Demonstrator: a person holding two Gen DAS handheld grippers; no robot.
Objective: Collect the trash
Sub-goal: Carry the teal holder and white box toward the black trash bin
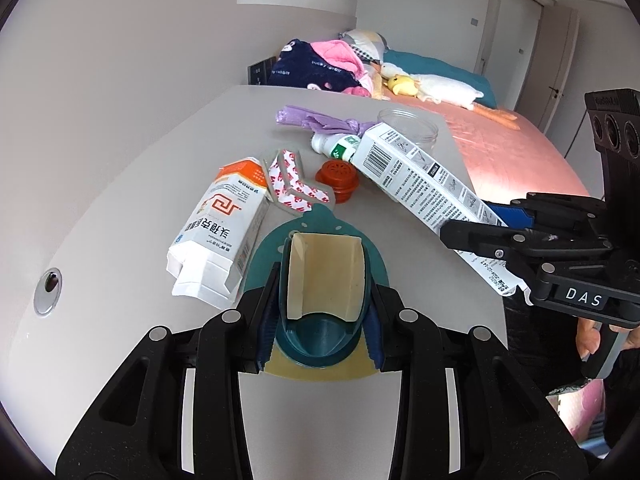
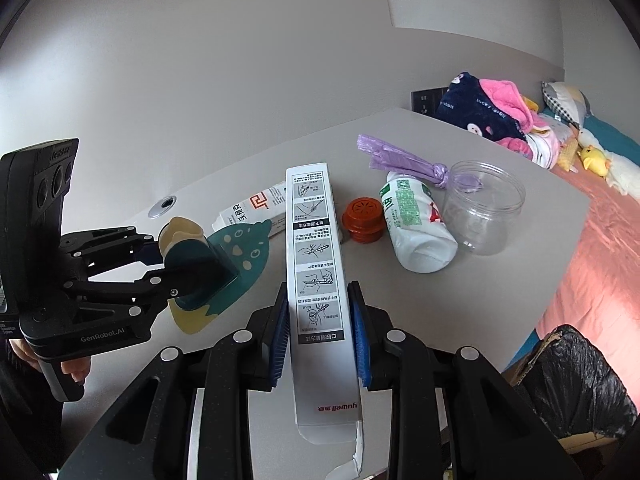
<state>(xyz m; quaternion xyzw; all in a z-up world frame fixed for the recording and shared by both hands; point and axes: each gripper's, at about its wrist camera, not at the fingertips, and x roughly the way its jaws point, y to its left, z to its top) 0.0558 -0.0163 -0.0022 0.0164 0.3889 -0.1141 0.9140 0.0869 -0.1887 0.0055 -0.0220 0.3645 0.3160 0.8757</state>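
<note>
- Left gripper (image 1: 320, 320) at the bottom centre of the left view: jaws clenched on a teal holder (image 1: 320, 336) with a cream card (image 1: 326, 272) curled in it. It's held clear of the desk (image 1: 120, 200).
- Right gripper (image 2: 322, 344) at the bottom centre of the right view: jaws clamped on the 2 long sides of a long white box (image 2: 316, 264). Its long axis runs straight out along the jaws towards the top of the frame, and the near flap hangs open below.
- The turning point now is the bin (image 2: 580, 392), black liner in a cardboard box, at the lower right of the right view, beside the desk edge. It lies right of the right gripper, so that hand looks nearer; the left one sits far across at the frame's left edge.
- I'd expect the box to swing right, then tip end-first into the bin. What's inside the bin is hidden.
- Still on the desk: an orange-white carton (image 1: 220, 232) left of centre in the left view, a red-white strip (image 1: 292, 188), an orange cap (image 2: 362, 220), a white bottle (image 2: 416, 228) on its side, and a purple bag (image 2: 400, 160).
- A clear jar (image 2: 484, 208) stands open right of the bottle; it looks empty, with the bag's knotted end touching its rim.
</note>
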